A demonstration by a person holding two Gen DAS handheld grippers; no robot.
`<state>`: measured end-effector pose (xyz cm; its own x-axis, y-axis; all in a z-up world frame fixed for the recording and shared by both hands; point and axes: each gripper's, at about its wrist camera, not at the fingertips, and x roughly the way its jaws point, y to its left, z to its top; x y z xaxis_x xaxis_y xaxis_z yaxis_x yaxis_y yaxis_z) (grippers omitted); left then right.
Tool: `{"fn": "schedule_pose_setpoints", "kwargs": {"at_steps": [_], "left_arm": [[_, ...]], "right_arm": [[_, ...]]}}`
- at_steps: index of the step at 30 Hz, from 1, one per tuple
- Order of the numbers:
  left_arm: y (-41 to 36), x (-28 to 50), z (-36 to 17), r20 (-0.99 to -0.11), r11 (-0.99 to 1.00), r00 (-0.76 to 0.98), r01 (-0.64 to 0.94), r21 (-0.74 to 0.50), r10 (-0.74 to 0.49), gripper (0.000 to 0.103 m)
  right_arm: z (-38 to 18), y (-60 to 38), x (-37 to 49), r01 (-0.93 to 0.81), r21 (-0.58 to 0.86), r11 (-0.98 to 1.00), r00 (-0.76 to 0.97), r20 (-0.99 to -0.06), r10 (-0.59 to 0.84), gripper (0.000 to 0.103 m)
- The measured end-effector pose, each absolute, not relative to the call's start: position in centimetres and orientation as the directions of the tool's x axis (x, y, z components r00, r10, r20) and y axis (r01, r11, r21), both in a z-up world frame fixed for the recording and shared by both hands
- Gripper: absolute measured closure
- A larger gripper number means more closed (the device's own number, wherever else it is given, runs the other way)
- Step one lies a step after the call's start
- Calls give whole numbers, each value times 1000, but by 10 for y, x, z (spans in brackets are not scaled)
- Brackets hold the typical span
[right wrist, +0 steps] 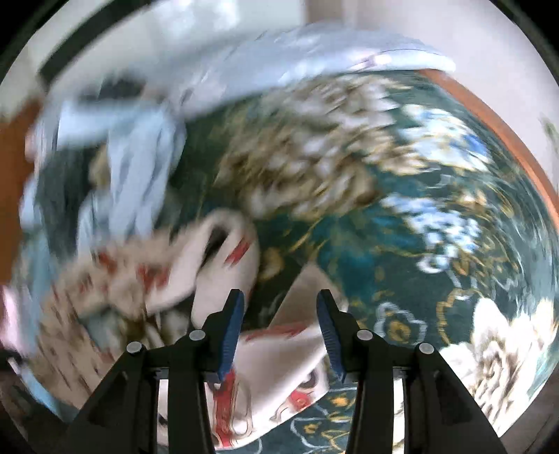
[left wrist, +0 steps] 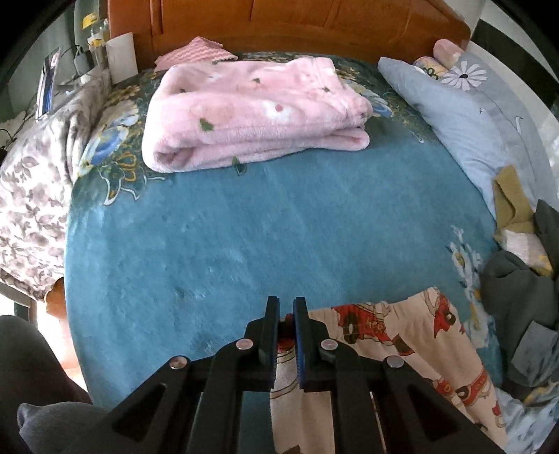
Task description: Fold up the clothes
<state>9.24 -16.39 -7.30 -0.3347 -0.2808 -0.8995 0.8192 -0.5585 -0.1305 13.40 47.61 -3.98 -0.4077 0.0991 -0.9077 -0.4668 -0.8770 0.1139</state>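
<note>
Though blurred, printed garment edge between parted fingers.

Teal bed carries pink blanket (folded), printed garment, pillow.

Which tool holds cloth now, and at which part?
The left tool pinches the cream cartoon-print cotton garment at its edge. The right tool is open, holding nothing.

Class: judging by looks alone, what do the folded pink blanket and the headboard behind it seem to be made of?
Pink blanket: probably plush fleece; its surface looks fuzzy and matte, with soft rounded folds.
Headboard: likely varnished wood; orange-brown, smooth, with panel grooves.
</note>
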Motion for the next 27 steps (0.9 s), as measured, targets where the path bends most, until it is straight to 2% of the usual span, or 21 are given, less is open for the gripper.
{"fn": "schedule_pose_setpoints", "kwargs": {"at_steps": [4,6,8,11,16,17,18,19,24,27], "left_arm": [[-159,89,-72,-895,-581,-343,805,-123,-286,94],[-160,88,-74,-896,-580,-346,804,-131,-277,94],[-160,88,-75,-899,-578,-349,804,-140,-266,94],[-158,89,-74,-898,-589,-361,793,-153,-252,94],[-163,96,-67,-886,-581,-404,786,-209,-228,94],[-164,98,-66,-883,-574,-414,787,-226,-220,94],[-164,100,-66,-881,-571,-422,786,-237,-216,94],[-164,101,-65,-878,-568,-429,785,-247,-212,94],[-162,102,-60,-866,-584,-455,768,-264,-206,94],[-162,102,-60,-865,-582,-463,763,-280,-191,94]], "right_arm": [[-26,522,170,-600,202,-774,-470,-872,136,59],[-37,530,186,-642,164,-749,-411,-898,155,59],[-59,521,190,-629,157,-761,-339,-937,87,59],[-86,499,183,-578,259,-774,-344,-937,-57,59],[-104,474,164,-586,270,-764,-332,-940,-78,60],[-101,469,161,-580,246,-777,-324,-944,-57,64],[-98,464,158,-572,222,-790,-317,-948,-37,90],[-92,460,157,-556,201,-807,-317,-948,-18,100],[-36,429,159,-512,106,-852,-387,-914,118,100],[-15,368,151,-335,17,-942,-452,-880,145,100]]}}
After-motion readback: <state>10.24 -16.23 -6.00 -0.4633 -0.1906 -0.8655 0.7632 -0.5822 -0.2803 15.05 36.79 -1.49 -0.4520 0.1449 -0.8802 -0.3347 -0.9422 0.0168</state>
